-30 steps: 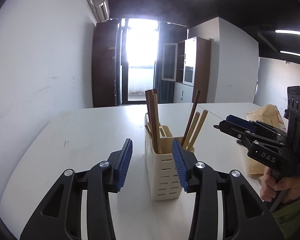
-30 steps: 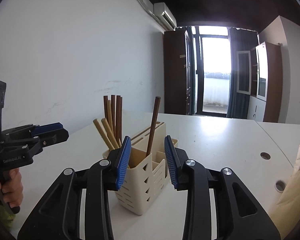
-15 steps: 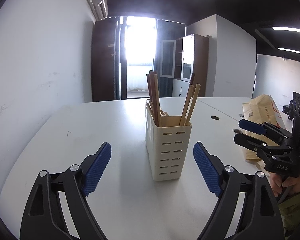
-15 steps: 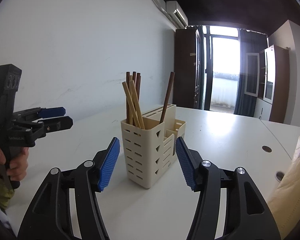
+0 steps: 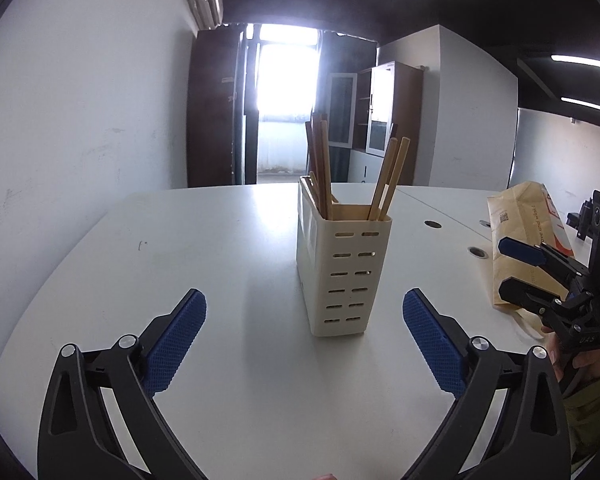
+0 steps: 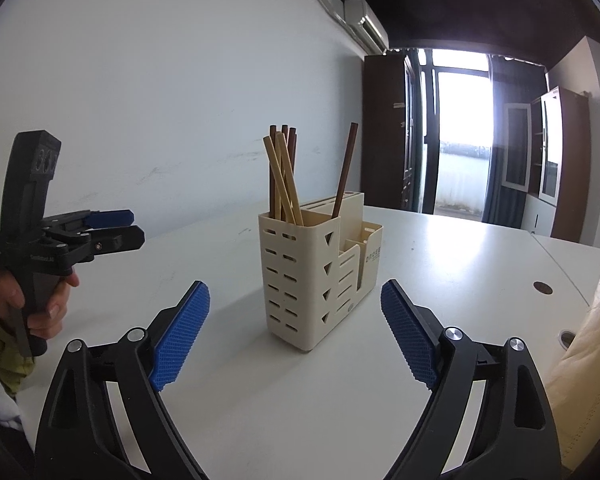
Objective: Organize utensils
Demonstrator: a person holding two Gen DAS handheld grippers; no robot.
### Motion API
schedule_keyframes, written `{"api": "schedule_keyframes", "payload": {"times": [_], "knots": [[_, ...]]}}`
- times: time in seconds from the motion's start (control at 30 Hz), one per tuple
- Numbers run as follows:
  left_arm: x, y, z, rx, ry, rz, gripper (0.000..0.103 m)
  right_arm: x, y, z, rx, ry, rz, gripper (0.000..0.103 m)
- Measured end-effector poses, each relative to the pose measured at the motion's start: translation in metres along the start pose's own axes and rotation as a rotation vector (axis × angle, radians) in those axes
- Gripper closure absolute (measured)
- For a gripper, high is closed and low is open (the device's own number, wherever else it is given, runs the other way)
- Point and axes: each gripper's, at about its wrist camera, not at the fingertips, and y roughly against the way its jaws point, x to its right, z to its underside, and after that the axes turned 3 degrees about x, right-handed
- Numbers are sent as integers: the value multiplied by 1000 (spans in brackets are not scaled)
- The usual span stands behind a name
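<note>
A cream slotted utensil holder (image 5: pixel 342 276) (image 6: pixel 312 280) stands upright on the white table (image 5: pixel 220 240). Light wooden chopsticks (image 5: pixel 392 176) (image 6: pixel 286 180) and dark brown chopsticks (image 6: pixel 346 168) stick up out of its compartments. My left gripper (image 5: pixel 304 298) (image 6: pixel 136 226) faces the holder from a short way off. Its jaws are opening wide and hold nothing. My right gripper (image 6: pixel 294 288) (image 5: pixel 504 268) faces the holder from the other side. Its jaws are opening too, with nothing between them. The holder stands beyond both pairs of fingertips, untouched.
A brown paper bag (image 5: pixel 528 240) (image 6: pixel 588 340) lies on the table to the right of the holder. Round cable holes (image 5: pixel 433 224) (image 6: pixel 543 288) mark the tabletop. A white wall runs along the table's left side. A person's hand (image 6: pixel 40 304) holds each gripper handle.
Both grippers have pulled back from the holder and sunk lower. Their jaws have spread from narrow to wide. The holder has not moved.
</note>
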Motion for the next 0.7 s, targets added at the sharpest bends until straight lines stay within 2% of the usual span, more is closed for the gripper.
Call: {"api": "schedule_keyframes", "payload": {"times": [0.5,0.7], "knots": [[14,-4,14,7,-76,-16,6,8,-2,10,-19,-38,-6,9],[11,-1,14,20,-62,-29,6,7,-2,11,-25,-33,-7,8]]}}
